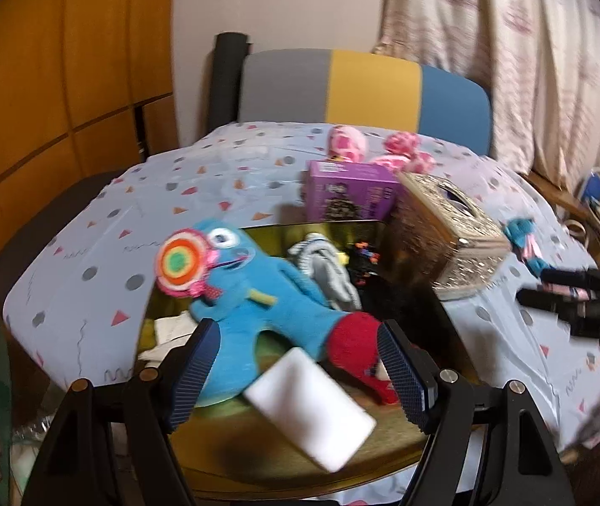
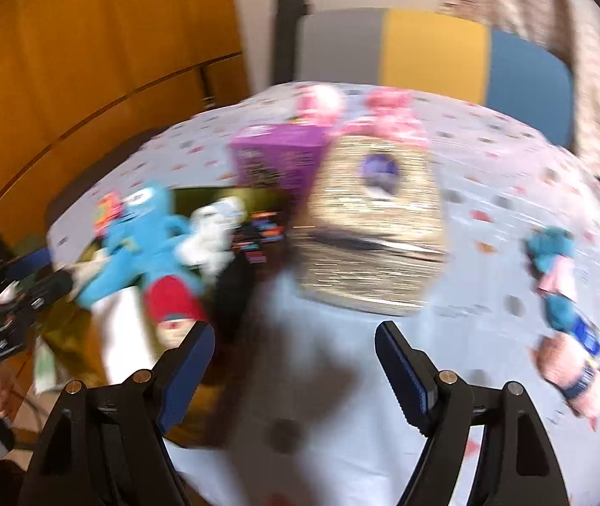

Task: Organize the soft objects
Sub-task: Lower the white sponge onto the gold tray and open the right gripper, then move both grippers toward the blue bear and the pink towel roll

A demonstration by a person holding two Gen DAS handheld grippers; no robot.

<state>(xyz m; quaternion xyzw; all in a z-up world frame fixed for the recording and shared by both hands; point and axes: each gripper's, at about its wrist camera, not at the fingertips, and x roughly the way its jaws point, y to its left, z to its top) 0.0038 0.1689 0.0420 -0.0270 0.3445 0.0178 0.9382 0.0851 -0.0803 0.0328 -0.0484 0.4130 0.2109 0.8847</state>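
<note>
Where curtains hang, patterned tablecloth (image 1: 215, 177)

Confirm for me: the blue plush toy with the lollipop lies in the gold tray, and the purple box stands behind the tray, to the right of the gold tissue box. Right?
Not quite. The purple box stands to the left of the gold tissue box, not the right; the left wrist view shows it clearly. The rest holds: the blue plush toy lies in the gold tray, and the box is behind the tray.

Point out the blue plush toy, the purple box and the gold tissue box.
blue plush toy (image 1: 253, 291), left wrist view, on its body.
purple box (image 1: 348, 194), left wrist view, on its front face.
gold tissue box (image 2: 378, 227), right wrist view, on its top.
</note>
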